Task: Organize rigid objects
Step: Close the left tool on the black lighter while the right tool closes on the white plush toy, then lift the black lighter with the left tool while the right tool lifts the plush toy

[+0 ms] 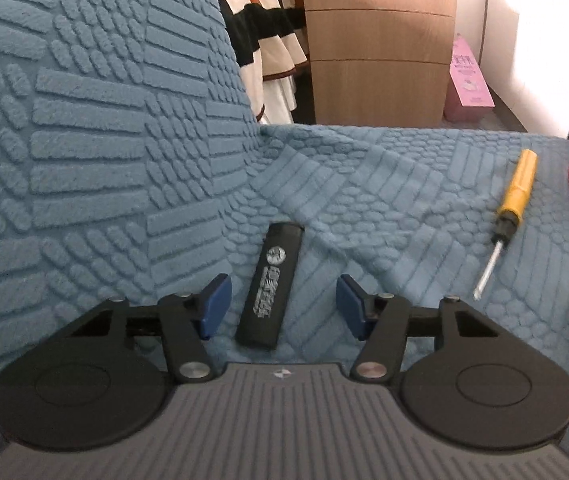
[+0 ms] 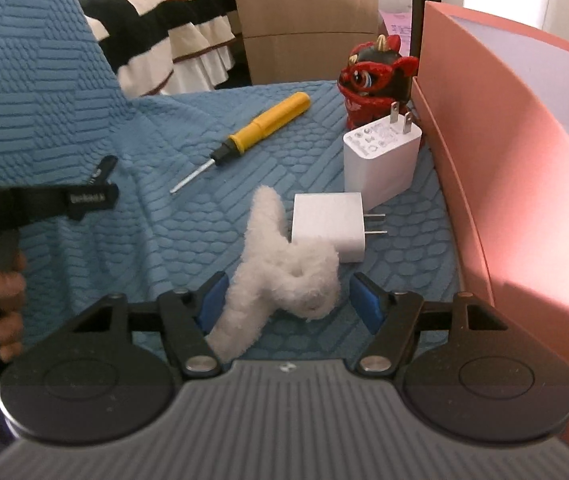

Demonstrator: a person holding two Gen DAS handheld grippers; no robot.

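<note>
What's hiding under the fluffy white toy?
The fluffy white toy lies on the blue blanket and covers a corner of the flat white charger. Anything else beneath it is hidden.

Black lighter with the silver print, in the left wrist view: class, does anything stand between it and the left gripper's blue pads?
Nothing visible does. The black lighter with the silver print lies flat on the blue textured cover, between the open blue pads of the left gripper, with bare cover on either side.
</note>
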